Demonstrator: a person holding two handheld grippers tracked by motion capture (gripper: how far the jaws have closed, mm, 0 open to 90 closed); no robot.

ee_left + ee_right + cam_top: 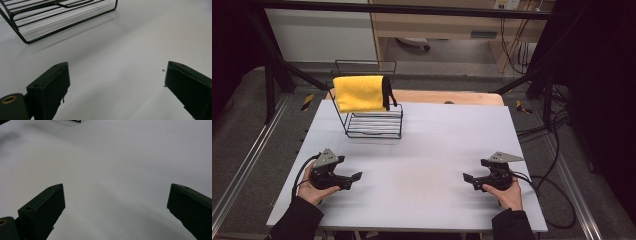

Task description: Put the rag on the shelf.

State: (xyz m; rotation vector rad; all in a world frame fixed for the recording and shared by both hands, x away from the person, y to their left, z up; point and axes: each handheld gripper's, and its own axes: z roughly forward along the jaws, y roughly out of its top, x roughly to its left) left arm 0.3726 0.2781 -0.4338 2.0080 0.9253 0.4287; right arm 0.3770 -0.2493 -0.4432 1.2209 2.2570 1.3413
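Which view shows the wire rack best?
The high view: the whole rack stands at the table's far left with a yellow towel draped over its top rail. The left gripper view catches its lower wires; the right gripper view shows a sliver at the top edge.

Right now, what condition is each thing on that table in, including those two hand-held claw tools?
Yellow cloth: draped over the top of the rack, hanging down.
Black wire rack: upright on the table, its lower shelf bare.
Left gripper: open, holding nothing, low over the table.
Right gripper: open, holding nothing, low over the table.
White table: bare between the grippers.
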